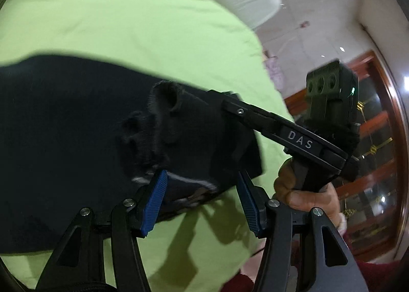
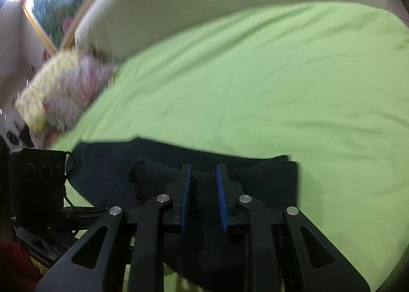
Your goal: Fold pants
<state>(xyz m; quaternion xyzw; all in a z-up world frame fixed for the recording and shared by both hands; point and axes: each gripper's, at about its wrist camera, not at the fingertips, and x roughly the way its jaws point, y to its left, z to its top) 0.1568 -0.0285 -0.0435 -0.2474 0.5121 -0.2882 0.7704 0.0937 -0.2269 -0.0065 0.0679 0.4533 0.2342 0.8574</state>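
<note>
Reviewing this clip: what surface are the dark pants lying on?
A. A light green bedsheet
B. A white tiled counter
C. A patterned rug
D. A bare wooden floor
A: in both wrist views the dark pants lie on a light green bedsheet that spreads out all around them.

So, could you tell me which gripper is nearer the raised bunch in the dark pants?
Right. The right gripper pinches the dark pants right beside the raised bunch; the left gripper stands open at the hem, farther back.
</note>
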